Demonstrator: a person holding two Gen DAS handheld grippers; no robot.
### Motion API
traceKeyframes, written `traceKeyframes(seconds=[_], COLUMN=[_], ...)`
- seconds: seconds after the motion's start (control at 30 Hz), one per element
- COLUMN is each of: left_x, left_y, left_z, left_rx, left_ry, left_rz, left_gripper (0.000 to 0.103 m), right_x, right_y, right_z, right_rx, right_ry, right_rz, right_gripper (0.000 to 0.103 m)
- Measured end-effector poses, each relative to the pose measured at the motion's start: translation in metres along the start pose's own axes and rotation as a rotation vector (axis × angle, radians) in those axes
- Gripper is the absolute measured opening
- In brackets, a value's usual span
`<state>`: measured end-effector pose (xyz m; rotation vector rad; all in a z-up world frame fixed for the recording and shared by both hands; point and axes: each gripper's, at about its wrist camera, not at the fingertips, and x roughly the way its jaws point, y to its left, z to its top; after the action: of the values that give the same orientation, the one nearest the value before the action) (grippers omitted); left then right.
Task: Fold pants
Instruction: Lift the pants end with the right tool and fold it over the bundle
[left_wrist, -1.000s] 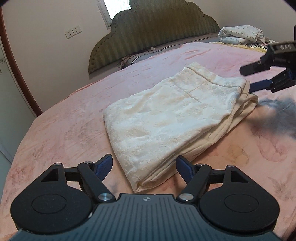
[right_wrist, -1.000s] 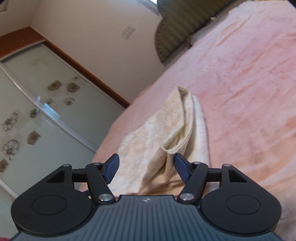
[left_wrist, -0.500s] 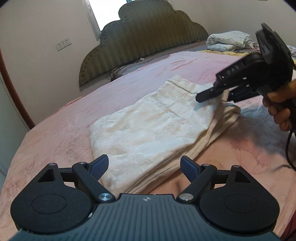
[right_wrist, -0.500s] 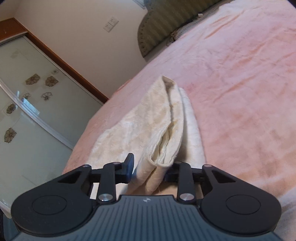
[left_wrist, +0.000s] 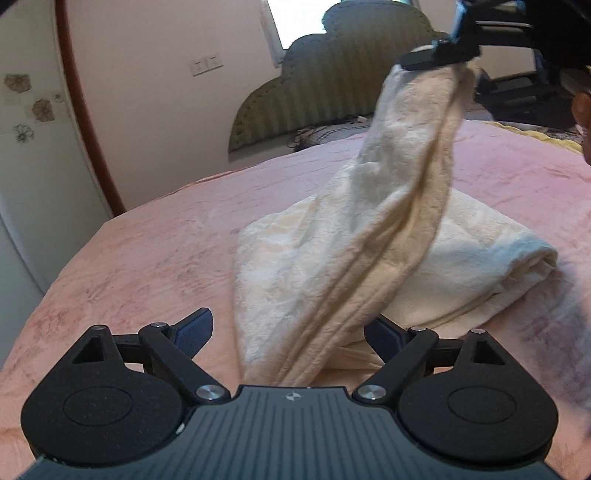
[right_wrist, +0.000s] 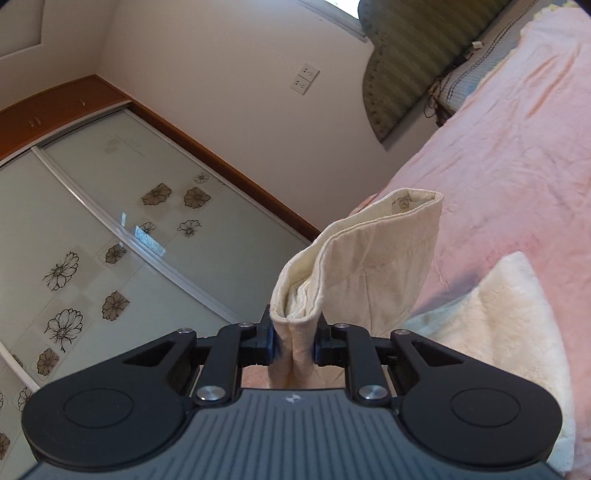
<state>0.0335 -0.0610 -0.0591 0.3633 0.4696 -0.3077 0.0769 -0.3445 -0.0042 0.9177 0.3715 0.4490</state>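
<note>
Pants (left_wrist: 354, 236) corner now lifted, right gripper (right_wrist: 294, 345) just closing.

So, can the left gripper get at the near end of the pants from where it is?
Probably yes. The left gripper is open, its fingers either side of the pants lying on the bed; nothing blocks it. The right gripper grips only the lifted far end.

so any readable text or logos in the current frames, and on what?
"A": small tag inside the waistband of the cream textured pants, held in the right tongs; rest of tag too small to read.
Small embossed logo, no letters: grey ribbed body of the left tongs, and of the right.
Nothing else readable.
</note>
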Motion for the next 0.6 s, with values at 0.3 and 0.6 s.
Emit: traceKeyframes(seconds=[0.3, 0.6], left_x=[-0.001, -0.013], left_y=[0.047, 0.038], left_z=[-0.005, 0.014], left_rx=[-0.171, -0.282], left_ry=[0.128, 0.043], left_rz=[0.037, -0.062], left_gripper=[0.097, 0.097], right_x=[-0.005, 0.005], right_y=[0.005, 0.022], right_z=[-0.002, 0.002], right_rx=[-0.017, -0.045], right_ry=[0.011, 0.026], right_rz=[0.035, 0.103], right_gripper=[0.018, 0.018])
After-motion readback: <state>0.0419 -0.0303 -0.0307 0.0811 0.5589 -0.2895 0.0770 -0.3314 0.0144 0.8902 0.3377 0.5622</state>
